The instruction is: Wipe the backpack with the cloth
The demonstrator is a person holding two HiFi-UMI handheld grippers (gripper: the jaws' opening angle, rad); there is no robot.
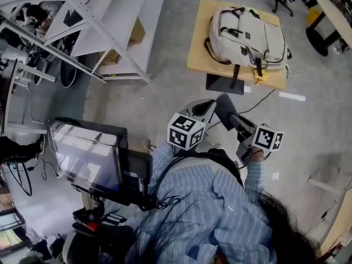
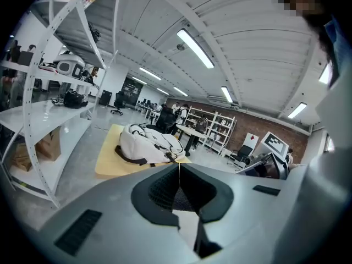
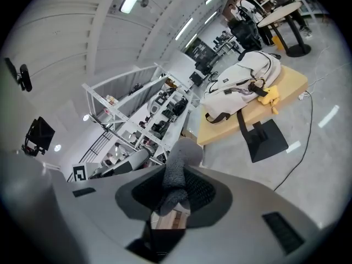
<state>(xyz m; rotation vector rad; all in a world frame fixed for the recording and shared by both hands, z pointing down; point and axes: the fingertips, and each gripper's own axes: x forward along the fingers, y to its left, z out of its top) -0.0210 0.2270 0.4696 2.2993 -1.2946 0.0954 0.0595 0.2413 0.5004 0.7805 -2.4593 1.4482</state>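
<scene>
backpack point(image 1: 247, 34): cream, black straps | cloth point(image 3: 176, 169): dark grey | table point(image 1: 199, 51): pale yellow | shirt point(image 1: 214, 202): blue, thin white stripes | floor point(image 1: 165, 98): grey | shelving point(image 1: 132, 15): white

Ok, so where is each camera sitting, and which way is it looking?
Head view: on the person's head, looking steeply down at the backpack on its table; striped shirt and hair show.
Left gripper view: on the left gripper, looking along its shut, empty jaws toward the backpack; the shirt shows at right.
Right gripper view: on the right gripper, looking along jaws shut on the cloth, toward the backpack.
Shared: all three see the backpack.
</scene>
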